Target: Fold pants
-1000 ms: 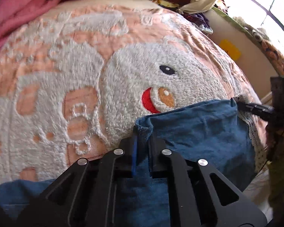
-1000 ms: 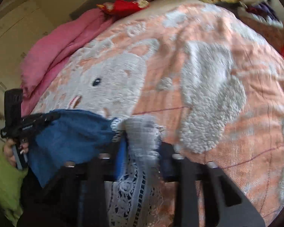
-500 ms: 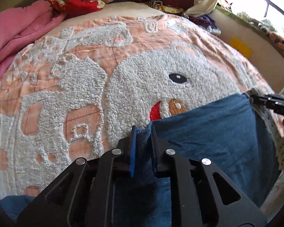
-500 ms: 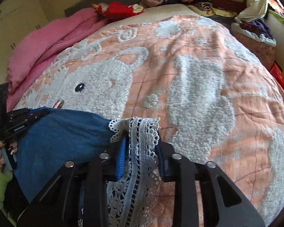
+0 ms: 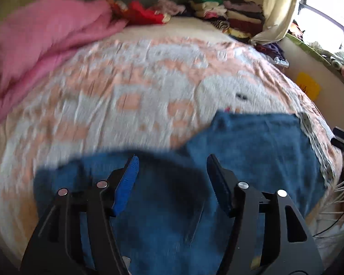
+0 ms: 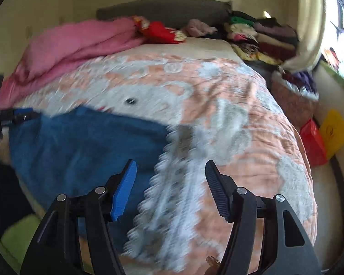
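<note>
Left gripper [image 5: 172,167]: nearest item in the left wrist view. Jaws spread wide, just been opening; nothing between the pads. It gripped the blue hem half a second ago; that hem now lies free.

Right gripper [image 6: 170,171]: nearest item in the right wrist view. Jaws likewise parted, just been opening, empty. The lace edge it pinched has dropped out.

Pants [image 5: 252,151]: blue, soft cloth, lying on the bed directly under and beyond both grippers. Far portion doubled over the near portion, fold edge toward the far side. White lace trim [image 6: 172,183] runs along the right edge.

Reading: release of both corners suggests one fold is laid down. A further fold or a smoothing pass probably remains.

Bedspread [image 5: 126,96]: peach and white towelling with a cartoon animal face, carrying the pants; motion blur softens detail.

Pink blanket [image 5: 45,34]: bunched at far left.

Stack of folded clothes [image 6: 263,34]: far right, by the curtain.

Yellow and red bags [image 6: 323,135]: right, beside the bed.
</note>
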